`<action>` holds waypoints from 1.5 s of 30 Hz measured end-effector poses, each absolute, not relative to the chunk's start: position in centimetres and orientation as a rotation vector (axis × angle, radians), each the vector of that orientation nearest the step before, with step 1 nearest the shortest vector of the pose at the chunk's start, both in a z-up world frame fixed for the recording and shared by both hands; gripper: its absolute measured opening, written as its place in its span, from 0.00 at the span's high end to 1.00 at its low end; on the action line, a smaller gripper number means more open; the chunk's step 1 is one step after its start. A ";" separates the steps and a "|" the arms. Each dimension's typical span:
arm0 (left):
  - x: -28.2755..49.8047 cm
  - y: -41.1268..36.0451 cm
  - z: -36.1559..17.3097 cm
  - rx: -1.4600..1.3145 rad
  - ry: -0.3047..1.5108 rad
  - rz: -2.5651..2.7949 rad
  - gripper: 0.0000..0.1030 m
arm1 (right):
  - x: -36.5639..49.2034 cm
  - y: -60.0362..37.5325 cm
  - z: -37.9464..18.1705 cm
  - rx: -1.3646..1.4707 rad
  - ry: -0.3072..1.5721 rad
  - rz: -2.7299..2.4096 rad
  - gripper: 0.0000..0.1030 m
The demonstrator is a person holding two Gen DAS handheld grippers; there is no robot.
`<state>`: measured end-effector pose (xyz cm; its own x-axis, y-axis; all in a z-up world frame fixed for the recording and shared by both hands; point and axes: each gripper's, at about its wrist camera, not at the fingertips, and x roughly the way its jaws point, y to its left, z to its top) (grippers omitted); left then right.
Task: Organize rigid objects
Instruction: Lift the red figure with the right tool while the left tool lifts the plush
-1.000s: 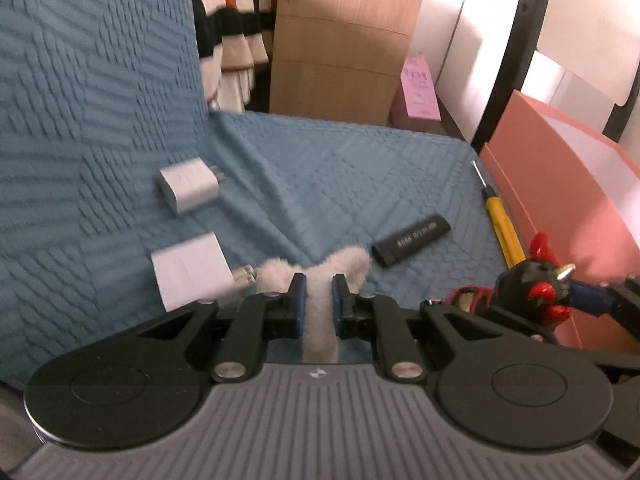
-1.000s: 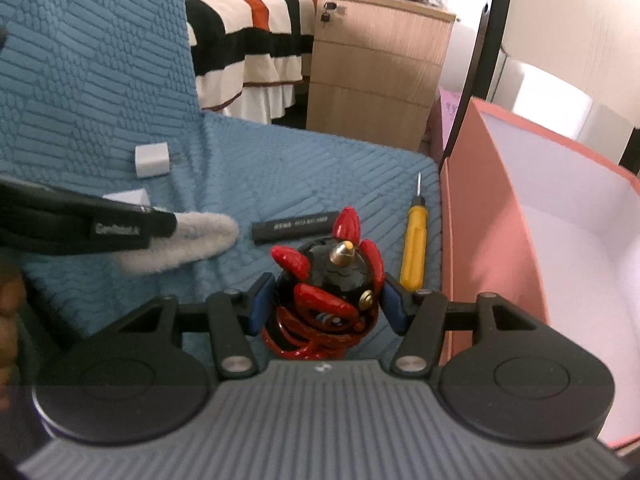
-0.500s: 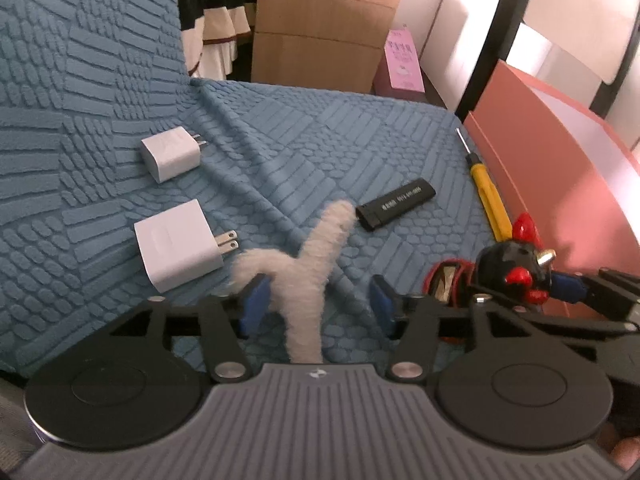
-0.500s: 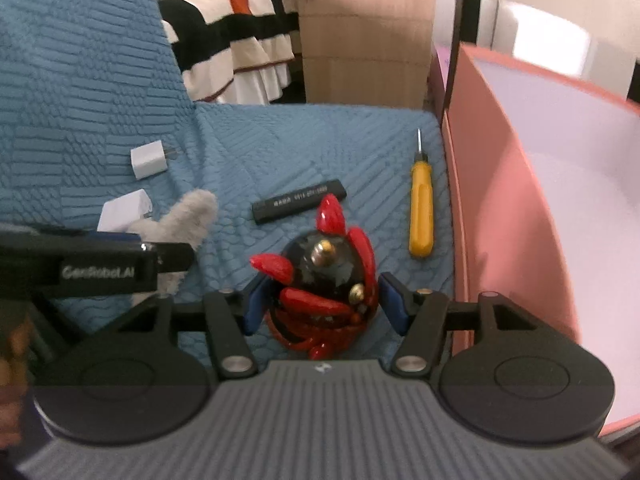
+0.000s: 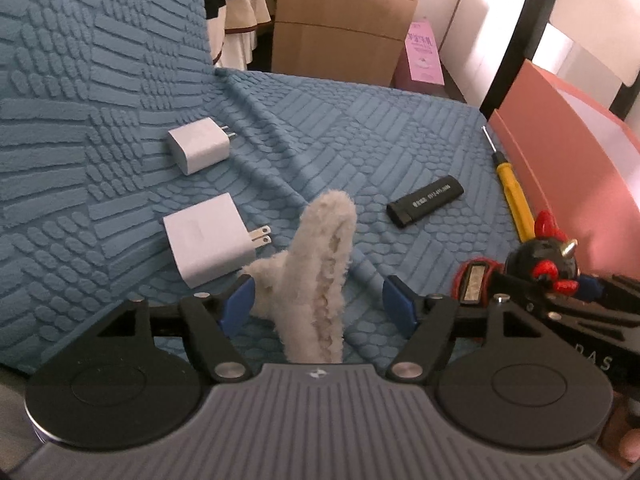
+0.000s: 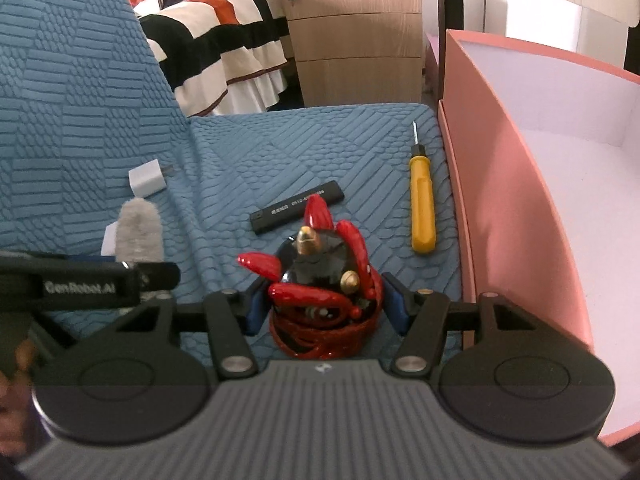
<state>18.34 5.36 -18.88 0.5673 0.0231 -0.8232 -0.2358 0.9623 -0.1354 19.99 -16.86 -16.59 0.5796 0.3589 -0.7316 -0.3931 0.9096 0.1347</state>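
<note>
My left gripper (image 5: 320, 300) is open, its jaws wide around a fluffy white plush piece (image 5: 320, 264) that stands between them on the blue sofa seat. My right gripper (image 6: 322, 304) is shut on a black and red rooster figurine (image 6: 320, 280), held just above the seat; the figurine also shows in the left wrist view (image 5: 544, 256). On the seat lie two white chargers (image 5: 204, 236) (image 5: 198, 144), a black stick (image 5: 426, 200) and a yellow screwdriver (image 6: 422, 204). A pink box (image 6: 520, 216) with a white inside stands open at the right.
The blue textured sofa back (image 5: 80, 60) rises at the left. Beyond the seat edge are a wooden drawer cabinet (image 6: 356, 32), a striped bed cover (image 6: 212, 44) and a pink carton (image 5: 420, 52) on the floor. A black frame post (image 5: 520, 32) stands behind the box.
My left gripper has opened and let go of the white plush piece, which now stands loose between the jaws. My right gripper has lifted and turned toward the pink box with the figurine.
</note>
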 end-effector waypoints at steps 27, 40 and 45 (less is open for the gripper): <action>20.6 4.6 -20.6 -0.226 0.949 0.131 0.28 | 20.5 -16.8 -16.7 -0.025 0.851 0.422 0.41; 20.3 3.3 -18.5 -0.246 0.912 0.115 0.48 | 19.8 -17.2 -15.4 -0.029 0.830 0.425 0.41; 19.8 2.7 -16.4 -0.287 0.878 0.089 0.48 | 19.4 -17.7 -13.9 -0.025 0.825 0.437 0.41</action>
<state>19.85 2.68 -16.37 0.6379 -0.0407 -0.7690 -0.1936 0.9581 -0.2113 19.45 -17.71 -13.92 0.5946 0.3667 -0.7155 -0.3861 0.9108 0.1460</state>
